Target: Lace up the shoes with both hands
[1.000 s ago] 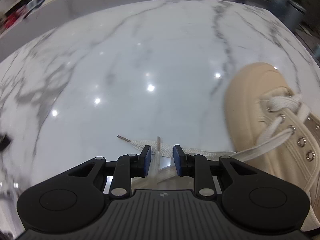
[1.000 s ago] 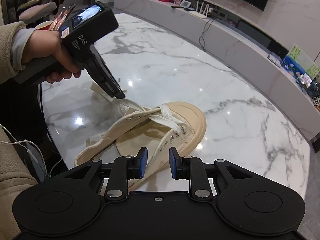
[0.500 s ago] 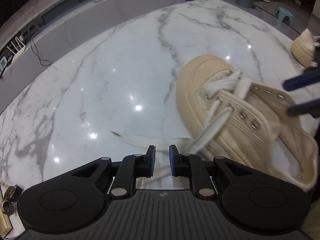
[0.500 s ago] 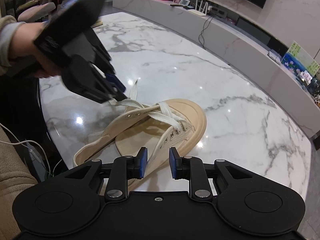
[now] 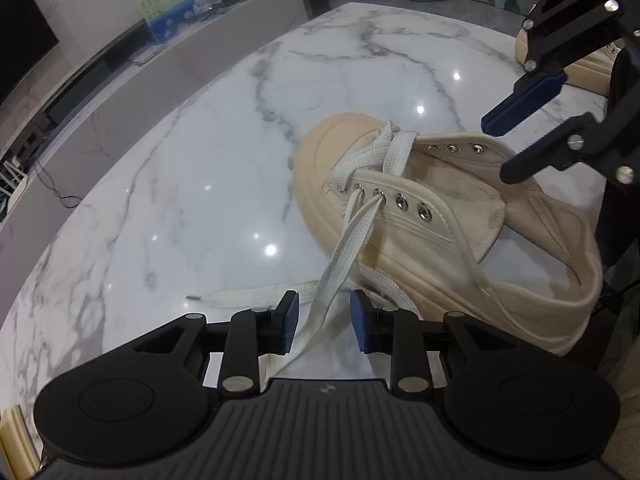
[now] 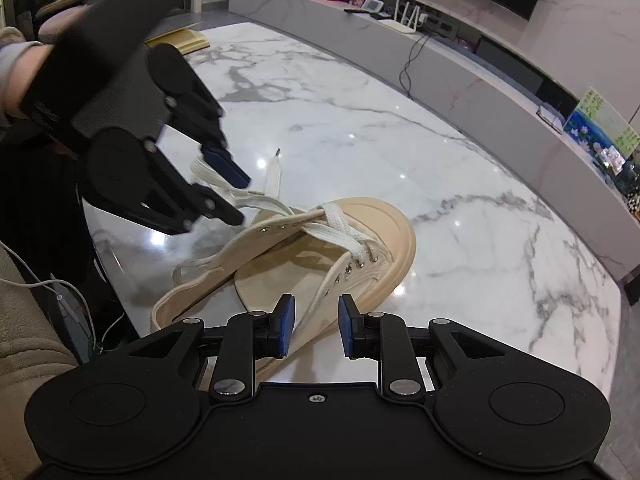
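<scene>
A beige canvas shoe [image 5: 420, 248] [image 6: 304, 276] lies on the white marble table [image 5: 192, 168], toe pointing away, laced only through its front eyelets. My left gripper [image 5: 324, 328] [image 6: 244, 199] is open at the shoe's left side. One white lace strand [image 5: 344, 248] runs from a left eyelet down between its pads, untouched by them. The other lace end [image 5: 248, 298] [image 6: 274, 172] lies flat on the table. My right gripper [image 6: 317, 330] [image 5: 496, 150] is open above the heel. A thin lace strand [image 6: 320, 300] from the right eyelets hangs between its fingers.
A second beige shoe [image 5: 588, 64] sits at the table's far right, partly behind the right gripper. A grey ledge [image 6: 460, 60] with small items runs past the table's far edge. A person's sleeve [image 6: 16, 64] and a white cable [image 6: 60, 292] are at the near left.
The left gripper swung round to face the shoe and opened wider, with the lace strand now loose between its pads. The right gripper has hardly moved.
</scene>
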`<state>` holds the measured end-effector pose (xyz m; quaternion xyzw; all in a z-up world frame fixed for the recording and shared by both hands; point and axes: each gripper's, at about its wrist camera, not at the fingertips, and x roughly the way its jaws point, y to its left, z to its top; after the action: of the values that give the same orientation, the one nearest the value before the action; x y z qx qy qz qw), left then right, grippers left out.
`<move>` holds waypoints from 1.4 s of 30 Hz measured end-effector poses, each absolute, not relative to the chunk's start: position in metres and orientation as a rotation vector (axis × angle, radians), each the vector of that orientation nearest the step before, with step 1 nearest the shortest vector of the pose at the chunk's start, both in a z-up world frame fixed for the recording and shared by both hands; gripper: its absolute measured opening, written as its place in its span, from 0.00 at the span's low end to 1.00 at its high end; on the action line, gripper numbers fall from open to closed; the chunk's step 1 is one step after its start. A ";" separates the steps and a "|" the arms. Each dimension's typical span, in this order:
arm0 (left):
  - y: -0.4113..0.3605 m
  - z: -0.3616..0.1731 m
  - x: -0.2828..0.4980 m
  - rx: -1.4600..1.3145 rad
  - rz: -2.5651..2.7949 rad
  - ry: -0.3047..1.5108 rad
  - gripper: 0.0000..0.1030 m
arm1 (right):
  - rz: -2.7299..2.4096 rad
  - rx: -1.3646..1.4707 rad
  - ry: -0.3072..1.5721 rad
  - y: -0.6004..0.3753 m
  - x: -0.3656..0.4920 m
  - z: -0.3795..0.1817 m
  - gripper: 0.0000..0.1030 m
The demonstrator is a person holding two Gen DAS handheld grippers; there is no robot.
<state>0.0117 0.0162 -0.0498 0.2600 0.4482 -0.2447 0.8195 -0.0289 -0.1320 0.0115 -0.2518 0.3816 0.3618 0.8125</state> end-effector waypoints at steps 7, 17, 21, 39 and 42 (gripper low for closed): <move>0.019 -0.056 0.001 0.553 -0.605 1.040 0.06 | 0.773 -0.540 0.820 -0.131 -0.028 0.010 0.21; 0.032 -0.036 0.004 0.433 -0.464 1.027 0.27 | 0.777 -0.518 0.805 -0.131 -0.027 0.011 0.20; 0.033 -0.027 0.004 0.421 -0.431 1.012 0.31 | 0.780 -0.497 0.791 -0.131 -0.025 0.014 0.20; 0.046 -0.024 0.020 0.434 -0.348 1.004 0.22 | 0.965 -0.533 0.744 -0.072 0.028 0.023 0.20; 0.057 -0.028 0.028 0.416 -0.316 1.009 0.22 | 1.006 -0.567 0.779 -0.050 0.046 0.012 0.20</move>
<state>0.0282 0.0573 -0.0276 0.1970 0.4780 -0.1495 0.8428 0.0464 -0.0499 0.0117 -0.2612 0.3590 0.4631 0.7671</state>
